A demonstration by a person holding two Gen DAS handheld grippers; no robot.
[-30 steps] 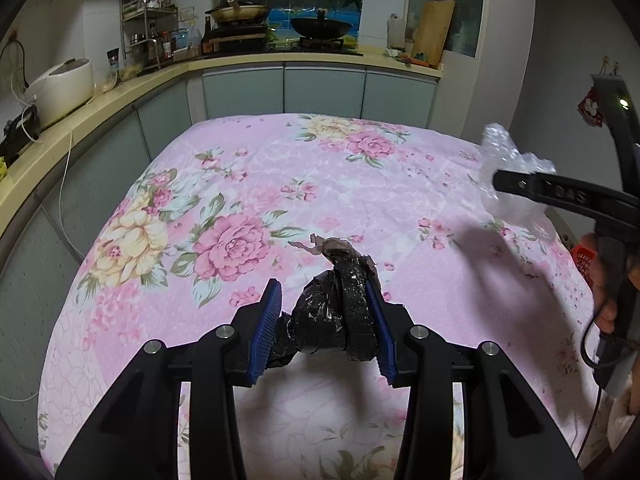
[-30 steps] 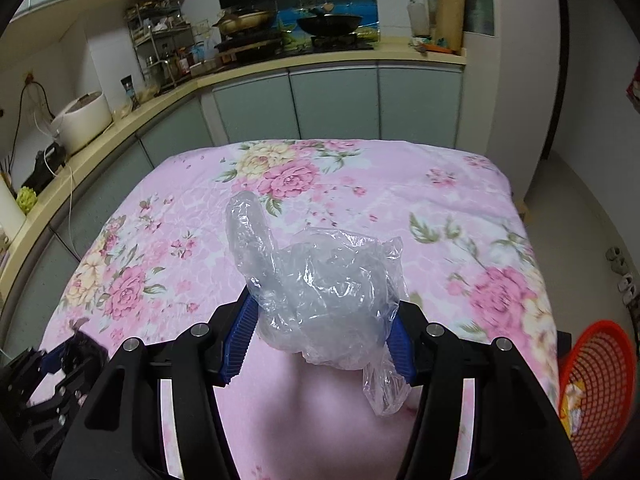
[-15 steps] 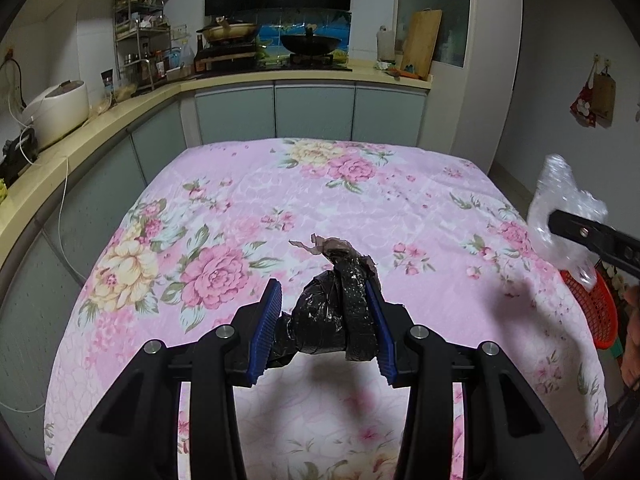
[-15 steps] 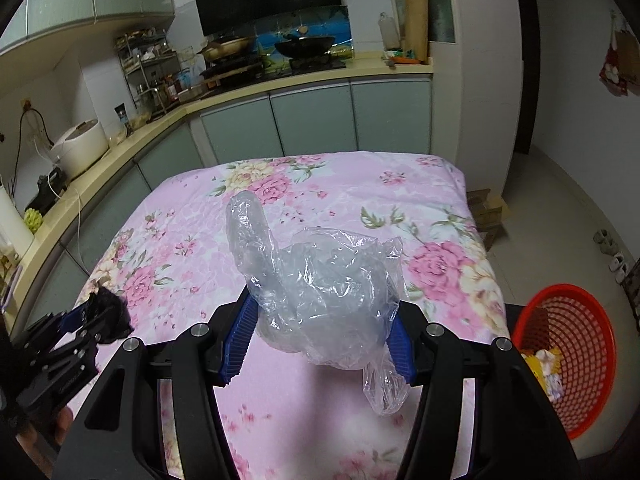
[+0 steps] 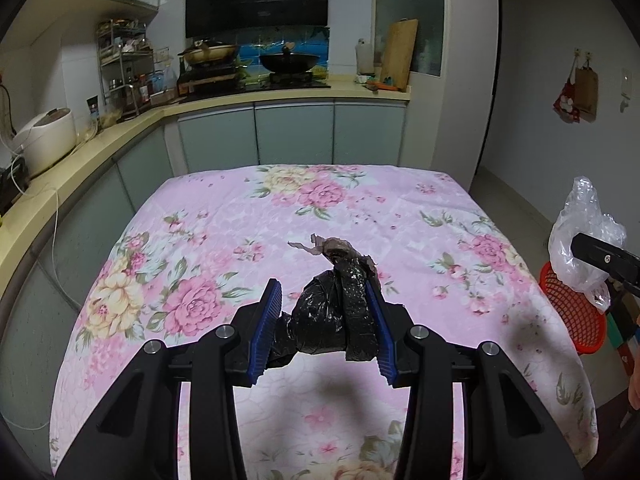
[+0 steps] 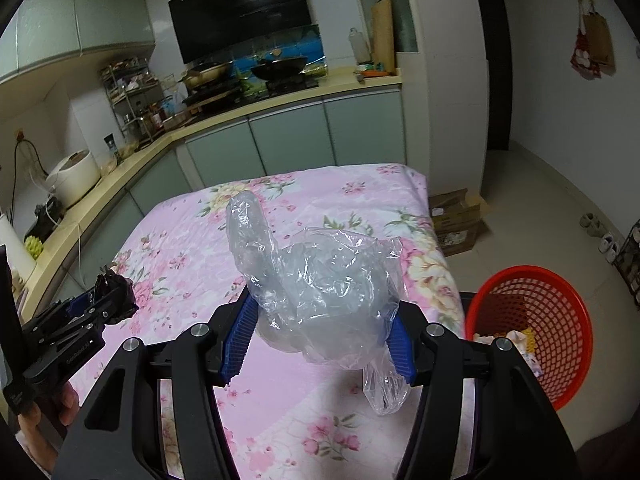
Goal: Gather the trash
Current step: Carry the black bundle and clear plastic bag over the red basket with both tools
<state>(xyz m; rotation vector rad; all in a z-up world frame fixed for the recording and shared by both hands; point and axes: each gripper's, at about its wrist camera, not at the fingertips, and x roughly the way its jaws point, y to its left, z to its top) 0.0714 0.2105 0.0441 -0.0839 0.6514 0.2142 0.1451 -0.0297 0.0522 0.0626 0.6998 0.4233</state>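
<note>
The left gripper (image 5: 324, 328) is clamped on a crumpled black plastic bag (image 5: 332, 312), held above the table's pink floral tablecloth (image 5: 240, 240). The right gripper (image 6: 320, 332) is clamped on a crumpled clear plastic bag (image 6: 320, 280), held over the tablecloth's right edge. A red mesh basket (image 6: 560, 320) stands on the floor just right of the tablecloth, with some scraps already inside. A cardboard box (image 6: 456, 216) lies on the floor past the tablecloth's far right corner
</note>
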